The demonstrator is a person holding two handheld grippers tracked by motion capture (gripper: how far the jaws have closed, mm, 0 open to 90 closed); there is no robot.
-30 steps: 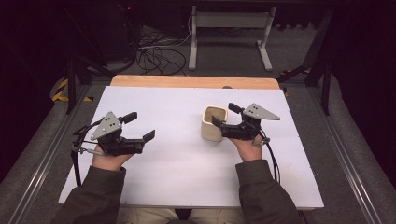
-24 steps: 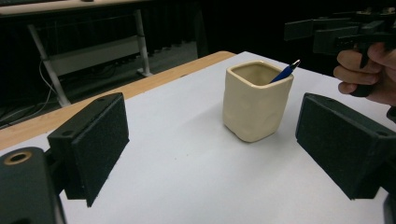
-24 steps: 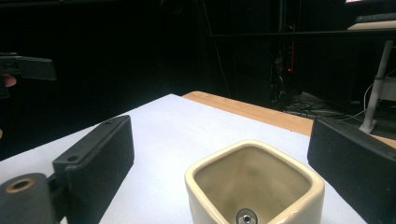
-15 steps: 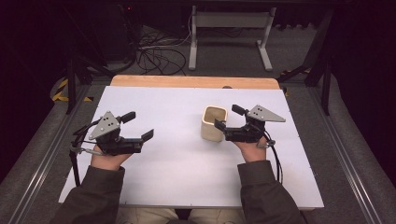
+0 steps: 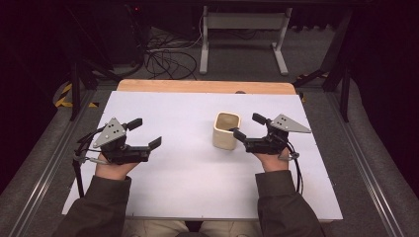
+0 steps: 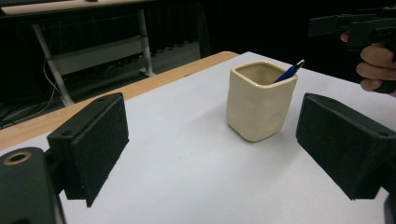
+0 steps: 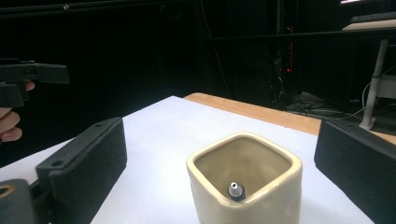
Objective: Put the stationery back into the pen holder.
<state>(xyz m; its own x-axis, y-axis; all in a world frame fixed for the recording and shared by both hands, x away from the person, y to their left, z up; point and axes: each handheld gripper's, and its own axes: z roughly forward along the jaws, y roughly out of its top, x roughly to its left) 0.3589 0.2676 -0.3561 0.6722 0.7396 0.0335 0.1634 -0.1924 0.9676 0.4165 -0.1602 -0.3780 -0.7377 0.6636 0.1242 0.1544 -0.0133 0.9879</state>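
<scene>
A cream square cup (image 5: 227, 130) stands upright on the white worktop (image 5: 188, 168), right of centre. A blue pen (image 6: 289, 73) stands inside it, leaning against the rim, with its tip showing above the edge in the left claw view and its end seen from above in the right claw view. The right claw (image 5: 249, 127) sits just beside the cup, on the side toward the person's right. Its jaws have just been opening and now stand wide. In the right claw view the cup lies between and ahead of them, with no pad touching it. The left claw (image 5: 144, 133) rests well apart from the cup at the left of the worktop, released and empty, with its jaws spread and pointing toward the cup. Judged from this layout, the pen's placement in the cup is complete and the right claw has let go. What appears to remain is drawing the right hand clear of the cup without tipping it. No other loose item lies on the worktop.
</scene>
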